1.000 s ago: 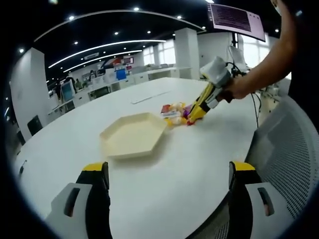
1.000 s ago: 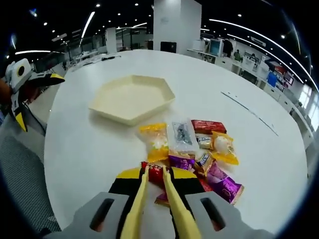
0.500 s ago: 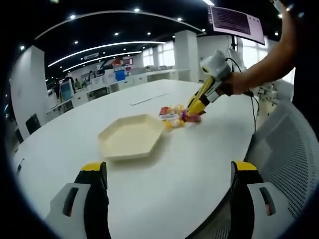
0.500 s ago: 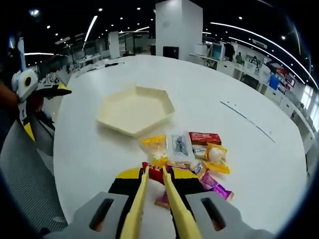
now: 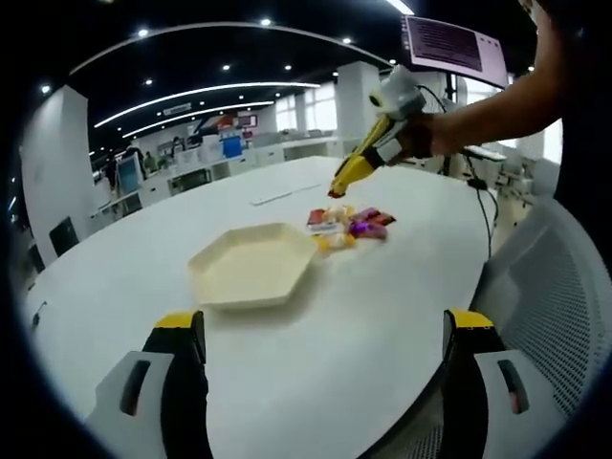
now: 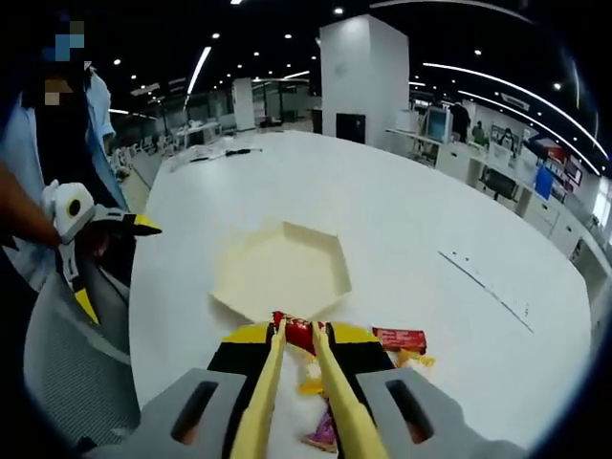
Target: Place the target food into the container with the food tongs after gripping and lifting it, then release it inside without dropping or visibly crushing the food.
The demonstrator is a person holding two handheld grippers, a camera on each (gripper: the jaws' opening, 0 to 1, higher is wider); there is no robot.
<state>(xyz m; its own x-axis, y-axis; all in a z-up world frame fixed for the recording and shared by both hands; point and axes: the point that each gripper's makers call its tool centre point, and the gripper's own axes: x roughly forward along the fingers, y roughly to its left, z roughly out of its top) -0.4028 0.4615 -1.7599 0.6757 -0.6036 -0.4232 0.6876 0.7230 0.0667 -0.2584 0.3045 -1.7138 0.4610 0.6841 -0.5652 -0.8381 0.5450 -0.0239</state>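
Note:
My right gripper [image 6: 297, 361] is shut on yellow food tongs [image 6: 268, 382], whose tips pinch a red-wrapped candy [image 6: 297, 332]. It hangs in the air, over the near edge of the cream hexagonal tray [image 6: 283, 273]. The rest of the snack pile [image 6: 400, 338] lies on the white table below and to the right. In the left gripper view the tongs [image 5: 352, 172] hover above the snack pile [image 5: 344, 222], right of the tray [image 5: 251, 266]. My left gripper [image 5: 322, 378] is open and holds nothing, low over the near table edge.
A grey mesh chair [image 5: 547, 287] stands at the table's near right edge. A person's arm [image 5: 488, 110] reaches in from the right. The left gripper [image 6: 81, 218] shows at the left beside another mesh chair [image 6: 72, 368]. A thin strip [image 6: 483, 282] lies on the table.
The right gripper has risen off the snack pile with the red candy held in the tongs, and moved toward the tray. The left gripper has stayed put and open.

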